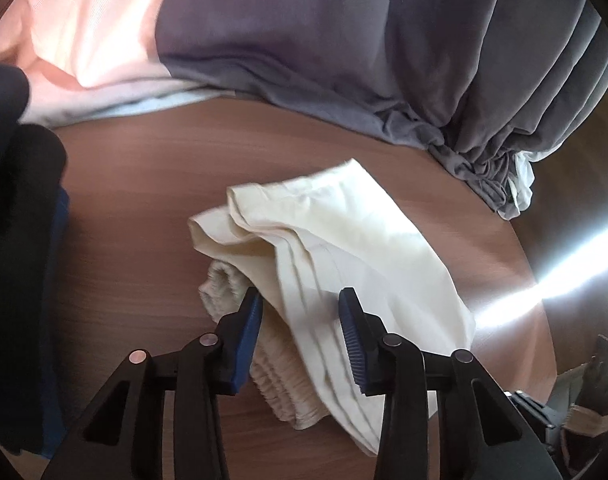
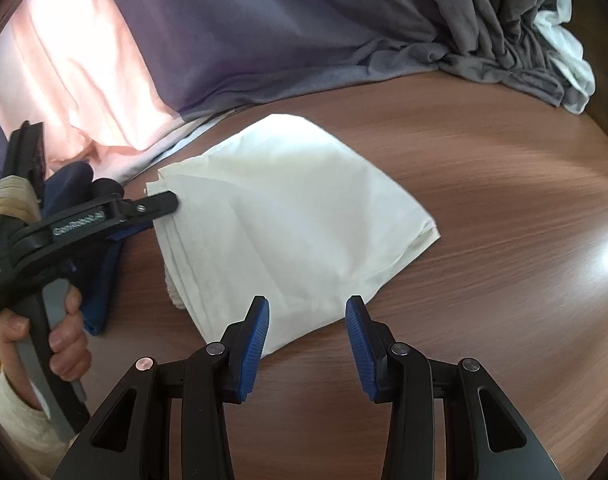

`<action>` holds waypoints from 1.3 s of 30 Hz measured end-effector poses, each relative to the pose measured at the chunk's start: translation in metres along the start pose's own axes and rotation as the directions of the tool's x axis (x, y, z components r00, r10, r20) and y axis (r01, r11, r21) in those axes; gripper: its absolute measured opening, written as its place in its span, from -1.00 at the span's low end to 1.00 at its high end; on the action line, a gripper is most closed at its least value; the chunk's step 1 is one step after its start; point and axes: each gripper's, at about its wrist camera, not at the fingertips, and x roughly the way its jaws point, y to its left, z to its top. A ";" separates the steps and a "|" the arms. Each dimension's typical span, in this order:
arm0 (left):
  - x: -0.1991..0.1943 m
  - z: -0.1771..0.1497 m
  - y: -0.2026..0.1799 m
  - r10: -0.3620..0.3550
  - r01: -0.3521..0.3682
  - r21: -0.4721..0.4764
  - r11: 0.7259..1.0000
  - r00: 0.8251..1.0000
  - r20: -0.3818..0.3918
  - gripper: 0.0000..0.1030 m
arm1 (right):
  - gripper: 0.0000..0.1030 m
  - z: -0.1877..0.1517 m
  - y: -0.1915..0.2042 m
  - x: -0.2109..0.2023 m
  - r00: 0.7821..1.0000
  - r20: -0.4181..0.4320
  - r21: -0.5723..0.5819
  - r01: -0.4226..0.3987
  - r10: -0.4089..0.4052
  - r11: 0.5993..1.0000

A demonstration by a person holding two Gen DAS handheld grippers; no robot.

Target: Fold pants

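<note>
We see a brown wood-grain bench (image 2: 483, 208) with a rounded edge. On it, just ahead of the right tongs (image 2: 307, 334), lie the folded cream pants (image 2: 288, 208); from the left tongs (image 1: 300, 330) their gathered waistband shows under the folds. Beyond the pants, along the far edge, lie a grey cloth (image 2: 304, 28) and a pink cloth (image 2: 76, 64), with a bunched grey heap (image 1: 503, 120) far to the right. Left of the pants lies dark blue cloth (image 2: 98, 280). Glare streaks the bench at right.
</note>
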 end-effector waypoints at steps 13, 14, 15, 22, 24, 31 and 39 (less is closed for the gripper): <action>0.009 0.009 0.002 -0.066 0.068 -0.066 0.996 0.997 0.029 -0.88 | -0.20 -0.014 0.007 0.040 0.984 -0.134 0.042 -0.117 0.121 0.992; 0.008 0.010 0.000 -0.073 0.075 -0.057 0.996 0.997 0.029 -0.90 | -0.20 -0.014 0.009 0.040 0.984 -0.134 0.034 -0.115 0.119 0.993; 0.006 0.010 -0.002 -0.078 0.079 -0.044 0.996 0.997 0.031 -0.91 | -0.20 -0.015 0.008 0.040 0.984 -0.134 0.032 -0.118 0.121 0.993; -0.046 0.014 -0.022 -0.042 0.036 0.068 0.997 0.995 0.090 -0.91 | -0.72 -0.015 0.022 0.026 0.988 -0.093 -0.066 -0.129 0.123 0.989; -0.047 0.014 -0.014 -0.012 0.008 0.053 0.999 0.997 0.075 -0.91 | -0.77 -0.016 0.033 0.017 0.988 -0.076 -0.132 -0.142 0.133 0.981; -0.028 -0.003 0.019 0.122 -0.121 0.014 0.993 0.992 -0.044 -0.90 | -0.59 -0.022 0.059 0.009 0.977 -0.151 -0.257 -0.185 0.149 0.949; -0.023 -0.016 0.035 0.183 -0.183 -0.005 0.983 0.981 -0.066 -0.87 | -0.41 0.007 0.012 0.011 0.990 0.073 -0.081 0.126 -0.120 0.989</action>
